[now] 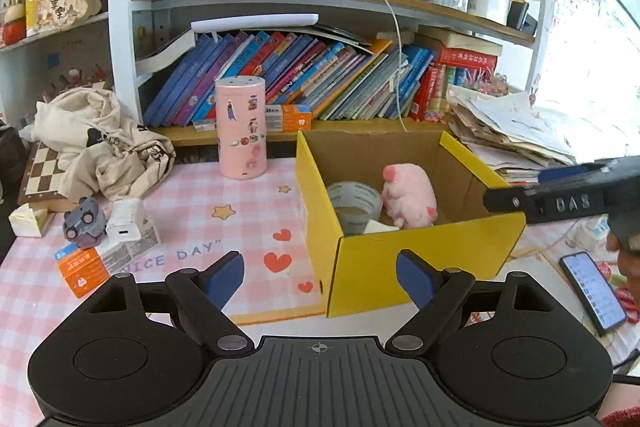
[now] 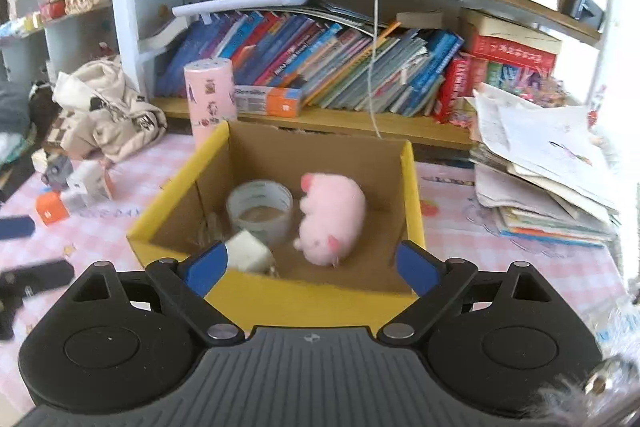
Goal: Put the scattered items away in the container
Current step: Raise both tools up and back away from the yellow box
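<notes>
Both grippers, left (image 1: 320, 277) and right (image 2: 310, 265), are tilting down toward the box (image 1: 432, 259), jaws gaping, gripping nothing. Sitting inside the box: one tape roll (image 2: 260, 213), one pig (image 2: 332, 219), one charger (image 2: 246, 255).

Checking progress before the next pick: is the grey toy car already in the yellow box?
No, the grey toy car sits on the checked mat, left of the yellow box.

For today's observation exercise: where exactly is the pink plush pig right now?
The pink plush pig lies inside the yellow cardboard box, toward its right side, right beside the roll of clear tape; both wrist views show it.
</notes>
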Action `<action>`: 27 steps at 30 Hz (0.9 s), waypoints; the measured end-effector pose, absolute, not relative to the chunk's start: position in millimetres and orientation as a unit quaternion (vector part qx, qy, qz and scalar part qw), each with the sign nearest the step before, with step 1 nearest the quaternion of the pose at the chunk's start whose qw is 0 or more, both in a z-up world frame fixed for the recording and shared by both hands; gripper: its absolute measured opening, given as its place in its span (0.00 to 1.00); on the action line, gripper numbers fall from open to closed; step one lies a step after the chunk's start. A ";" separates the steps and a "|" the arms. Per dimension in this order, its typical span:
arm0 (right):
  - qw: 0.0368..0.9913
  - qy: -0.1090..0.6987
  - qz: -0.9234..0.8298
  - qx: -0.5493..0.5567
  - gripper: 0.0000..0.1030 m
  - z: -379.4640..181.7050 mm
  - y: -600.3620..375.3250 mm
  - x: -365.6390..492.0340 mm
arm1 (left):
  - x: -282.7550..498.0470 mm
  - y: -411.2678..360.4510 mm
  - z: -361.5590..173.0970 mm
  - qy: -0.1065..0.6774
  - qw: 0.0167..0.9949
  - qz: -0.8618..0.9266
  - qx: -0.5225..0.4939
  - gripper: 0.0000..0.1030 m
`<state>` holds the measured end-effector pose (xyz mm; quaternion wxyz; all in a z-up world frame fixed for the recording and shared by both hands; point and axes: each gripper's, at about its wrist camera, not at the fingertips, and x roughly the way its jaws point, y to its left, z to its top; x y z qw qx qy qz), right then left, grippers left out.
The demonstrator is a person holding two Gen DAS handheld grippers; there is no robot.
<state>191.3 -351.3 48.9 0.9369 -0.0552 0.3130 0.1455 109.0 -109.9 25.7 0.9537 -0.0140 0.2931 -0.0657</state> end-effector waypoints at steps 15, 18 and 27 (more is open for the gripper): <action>0.925 0.371 0.081 -0.017 0.89 -0.9 -315.6 128.2 | 83.2 -82.6 2.9 0.327 0.943 -0.052 0.016 0.89; 0.921 0.383 0.073 0.003 0.90 -6.1 -310.8 120.7 | 79.9 -77.8 -2.4 0.340 0.939 -0.051 0.020 0.89; 0.913 0.400 0.076 0.005 0.94 -12.5 -292.0 107.2 | 74.0 -62.1 -9.2 0.359 0.932 -0.044 0.018 0.90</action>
